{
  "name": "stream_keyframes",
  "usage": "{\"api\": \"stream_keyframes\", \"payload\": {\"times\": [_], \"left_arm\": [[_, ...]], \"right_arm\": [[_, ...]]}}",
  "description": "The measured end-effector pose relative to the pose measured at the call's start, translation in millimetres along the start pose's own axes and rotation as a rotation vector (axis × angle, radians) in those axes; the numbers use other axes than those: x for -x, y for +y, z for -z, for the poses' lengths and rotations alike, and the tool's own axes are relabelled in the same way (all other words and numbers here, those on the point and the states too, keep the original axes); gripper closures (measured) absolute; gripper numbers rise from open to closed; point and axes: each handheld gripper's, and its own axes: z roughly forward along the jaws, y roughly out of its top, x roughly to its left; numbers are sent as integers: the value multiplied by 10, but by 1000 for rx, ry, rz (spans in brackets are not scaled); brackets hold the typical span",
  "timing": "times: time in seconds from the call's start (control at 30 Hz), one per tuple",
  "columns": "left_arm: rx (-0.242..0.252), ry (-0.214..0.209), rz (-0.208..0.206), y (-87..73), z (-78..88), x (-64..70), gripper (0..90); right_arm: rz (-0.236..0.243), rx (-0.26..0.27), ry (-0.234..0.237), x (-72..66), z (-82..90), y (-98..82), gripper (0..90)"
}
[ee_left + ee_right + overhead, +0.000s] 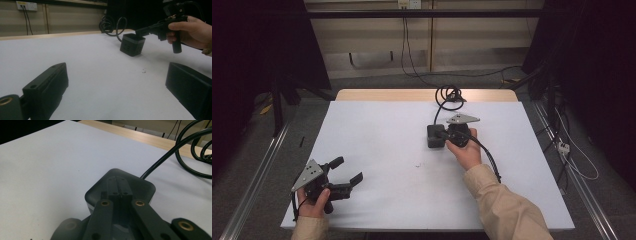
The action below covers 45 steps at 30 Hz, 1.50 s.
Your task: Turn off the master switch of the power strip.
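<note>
A: Layout? 
B: Power cube (pixel 435 136) sits on the table (pixel 377 125), right of centre, with its coiled cable (pixel 449 95) behind it at the far edge.
A: Grippers?
B: Right gripper (pixel 447 135) over the cube (jaws together on top). Left gripper (pixel 346 170) near-left corner, well apart.

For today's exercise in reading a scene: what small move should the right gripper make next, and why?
Probably lift slightly: the right gripper rests shut over the top of the black cube socket, with nothing visibly held, and the left gripper waits open.
</note>
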Motion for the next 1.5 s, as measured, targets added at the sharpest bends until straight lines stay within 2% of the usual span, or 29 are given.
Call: {"api": "stream_keyframes", "payload": {"times": [0.43,0.53,0.63,0.7,0.8,0.83,0.87,0.9,1.03,1.17,1.23,1.37,1.5], "left_arm": [[-1,2,-3,4,5,1,41],[2,2,-2,3,10,-5,41],[0,1,-3,4,6,-1,41],[2,0,-3,6,2,8,41],[2,2,-4,6,2,11,41],[0,2,-6,5,5,8,41],[-1,3,-5,4,6,8,41],[-2,4,-6,4,6,5,41],[2,4,-5,8,5,12,41],[-1,4,-4,3,-3,19,41],[-2,4,-6,3,0,16,41],[-3,7,-2,-1,4,7,41],[-8,5,-4,-5,-4,14,41]], "right_arm": [[26,13,5,6,4,-10,900],[1,24,4,15,22,8,900],[18,18,-3,9,30,17,900],[12,16,-1,9,35,19,900],[-29,41,16,30,66,34,900],[-52,49,28,39,76,41,866],[-67,54,29,40,85,45,793],[-64,54,25,39,102,53,759],[-49,20,69,8,156,47,570],[-34,24,97,-62,216,28,430],[-21,17,87,-88,239,13,351],[-28,18,91,-95,312,-37,264],[-26,22,88,-94,420,-97,212]]}}
